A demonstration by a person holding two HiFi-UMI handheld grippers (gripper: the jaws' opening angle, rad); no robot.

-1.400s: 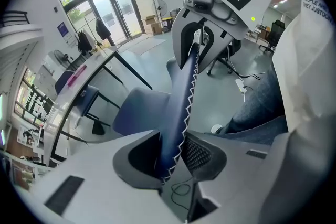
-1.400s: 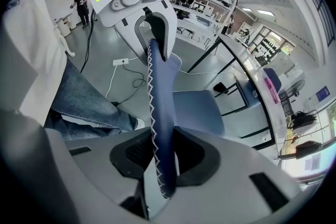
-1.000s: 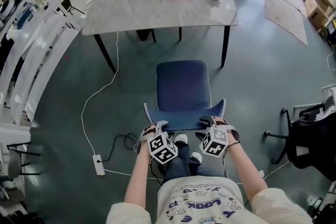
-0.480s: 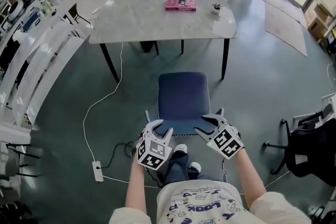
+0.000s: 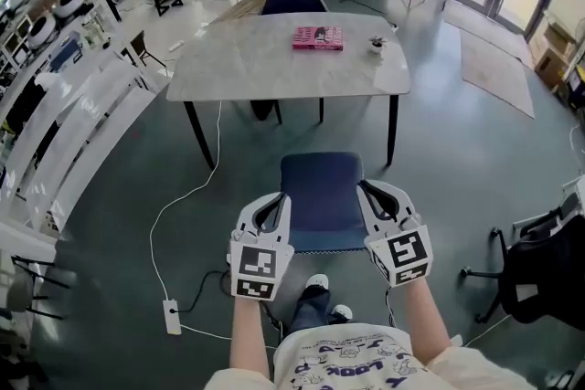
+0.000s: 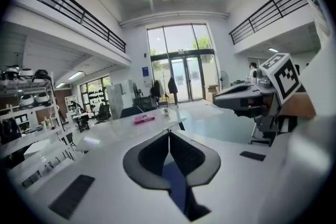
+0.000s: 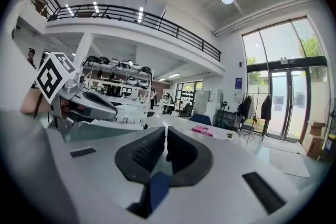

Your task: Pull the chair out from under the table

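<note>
Holding nothing in left gripper [image 5: 271, 207]: jaws just closed together, held above chair [image 5: 322, 196] standing clear of table [image 5: 274, 59]. Same with right gripper [image 5: 377, 199], just closed, empty. Likely stiff, light enough to drag; best taken by backrest top

The person's shirt [image 5: 352, 367] bore upside-down print reading roughly "LOOK"; lettering on the pink book [image 5: 317, 37] was too small to read.

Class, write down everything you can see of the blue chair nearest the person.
The blue chair has a dark navy padded seat, fabric by its look, with rounded corners. It stands upright on the grey-green floor, clear of the pale table, backrest toward the person. Its legs are hidden under the seat. Nothing lies on it.
</note>
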